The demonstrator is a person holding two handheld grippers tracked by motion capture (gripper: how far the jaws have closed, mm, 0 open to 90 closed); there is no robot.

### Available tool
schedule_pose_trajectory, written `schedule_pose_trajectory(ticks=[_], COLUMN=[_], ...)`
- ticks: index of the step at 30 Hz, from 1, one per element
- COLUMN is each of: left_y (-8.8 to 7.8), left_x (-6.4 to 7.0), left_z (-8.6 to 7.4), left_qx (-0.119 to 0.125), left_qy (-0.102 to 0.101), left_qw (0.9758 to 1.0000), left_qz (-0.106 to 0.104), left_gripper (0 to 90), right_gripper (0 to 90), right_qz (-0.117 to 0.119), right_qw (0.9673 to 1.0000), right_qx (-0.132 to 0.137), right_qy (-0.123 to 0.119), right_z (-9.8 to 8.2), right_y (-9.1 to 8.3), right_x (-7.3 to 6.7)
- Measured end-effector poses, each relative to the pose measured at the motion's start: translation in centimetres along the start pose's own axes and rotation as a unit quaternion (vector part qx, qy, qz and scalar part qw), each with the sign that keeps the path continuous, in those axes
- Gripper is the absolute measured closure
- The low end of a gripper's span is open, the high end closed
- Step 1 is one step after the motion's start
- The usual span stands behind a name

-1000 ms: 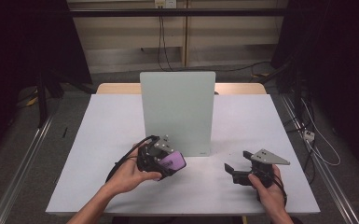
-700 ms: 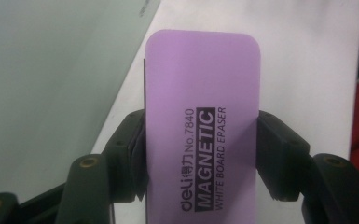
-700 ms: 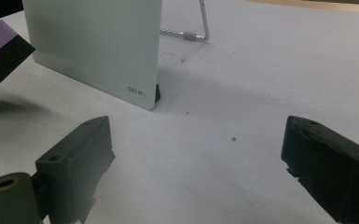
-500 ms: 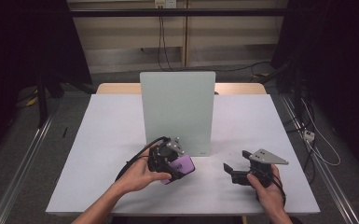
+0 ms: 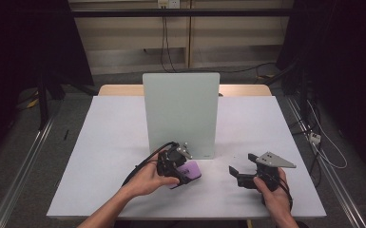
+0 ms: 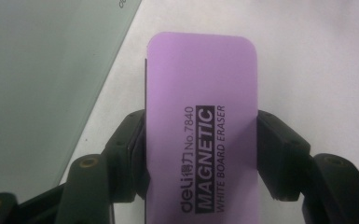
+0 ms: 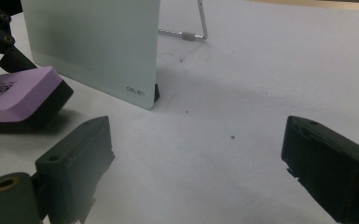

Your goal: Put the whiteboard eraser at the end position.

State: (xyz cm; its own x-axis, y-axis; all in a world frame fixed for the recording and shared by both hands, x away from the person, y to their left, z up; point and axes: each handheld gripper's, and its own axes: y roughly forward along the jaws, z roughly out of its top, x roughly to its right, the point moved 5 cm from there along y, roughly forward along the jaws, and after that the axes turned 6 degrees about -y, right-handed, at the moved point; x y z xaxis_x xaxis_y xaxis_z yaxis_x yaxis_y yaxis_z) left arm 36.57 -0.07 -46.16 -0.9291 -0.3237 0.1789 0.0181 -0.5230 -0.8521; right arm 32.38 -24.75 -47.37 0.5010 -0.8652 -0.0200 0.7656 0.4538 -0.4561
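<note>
**Purple eraser clamped in my left gripper, low at the foot of the board**

From the high view I see the whole layout: the white table, the pale glass board standing upright in the middle, and both my hands coming in from the bottom edge. The left gripper sits just in front of the board's lower edge; the right gripper rests well apart from it, nearer the table's right side, with its grey plate on top.

The left gripper view gives me what the high view cannot: the print on the eraser, which reads "MAGNETIC WHITE BOARD ERASER". It also shows the board's slanting edge at the left. The right gripper view adds the board's wire stand behind it, and the eraser's dark underside, which is tilted and close to the table.

My left hand wraps the gripper body from behind, forearm angled in from the lower left, the tool pointing to the right along the board's front. My right hand holds its gripper low over the table, aimed left.

The left jaws pinch the eraser across its width, one pad on each long side, with roughly half its length sticking out past the tips. The right jaws stand spread wide with nothing but bare table between them
</note>
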Motion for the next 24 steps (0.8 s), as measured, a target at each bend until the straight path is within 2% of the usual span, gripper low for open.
schedule_pose_trajectory(ticks=[1,2,3,5,6,8,11,15,16,17,18,21,24], left_y=[0.14,0.07,0.18,0.36,0.51,0.6,0.8,0.8,0.87,0.75,0.89,0.9,0.89], left_x=[0.05,0.0,0.01,0.0,0.04,0.04,0.08,-0.04,0.01,-0.09,-0.1,0.07,0.16], left_z=[-0.01,-0.02,-0.03,-0.04,-0.04,-0.07,-0.08,-0.18,-0.22,-0.3,-0.31,-0.29,-0.22], left_qx=[-0.002,-0.014,-0.014,-0.01,-0.002,-0.003,0.0,0.003,0.008,-0.003,0.01,0.02,0.011], left_qy=[0.0,0.006,0.008,0.005,0.0,0.0,0.008,0.006,0.0,0.003,0.0,0.001,0.005], left_qw=[1.0,0.9998,0.9997,0.9999,1.0,1.0,0.9999,0.9999,0.9999,0.9996,0.9999,0.9997,0.9998], left_qz=[0.001,0.016,0.018,0.0,0.004,0.006,0.015,0.012,0.01,0.027,0.012,0.014,0.016], left_gripper=[40.7,40.7,40.7,40.6,40.7,40.7,40.7,40.7,40.6,40.5,40.5,40.4,40.2], right_gripper=[8.8,8.8,8.8,8.9,8.8,8.8,8.9,8.8,8.8,8.9,8.8,8.9,8.9], right_qz=[0.001,0.002,0.003,0.004,0.004,0.004,0.005,0.004,0.004,0.005,0.005,0.007,0.007], right_qw=[1.0,1.0,1.0,1.0,1.0,1.0,1.0,1.0,1.0,1.0,1.0,0.9999,1.0], right_qx=[0.0,0.0,0.002,-0.001,-0.001,-0.001,-0.001,-0.001,-0.001,-0.001,-0.002,-0.002,-0.002], right_qy=[0.0,-0.002,-0.002,-0.002,-0.003,-0.003,-0.005,-0.005,-0.005,-0.007,-0.007,-0.008,-0.006], right_z=[0.0,0.02,0.05,0.03,0.03,0.04,0.04,0.05,0.06,0.07,0.08,0.13,0.13], right_y=[0.03,0.05,0.05,0.04,0.05,0.06,0.08,0.04,0.08,0.13,0.17,0.31,0.27], right_x=[-0.03,-0.06,-0.1,-0.15,-0.16,-0.19,-0.27,-0.21,-0.21,-0.21,-0.26,-0.39,-0.36])
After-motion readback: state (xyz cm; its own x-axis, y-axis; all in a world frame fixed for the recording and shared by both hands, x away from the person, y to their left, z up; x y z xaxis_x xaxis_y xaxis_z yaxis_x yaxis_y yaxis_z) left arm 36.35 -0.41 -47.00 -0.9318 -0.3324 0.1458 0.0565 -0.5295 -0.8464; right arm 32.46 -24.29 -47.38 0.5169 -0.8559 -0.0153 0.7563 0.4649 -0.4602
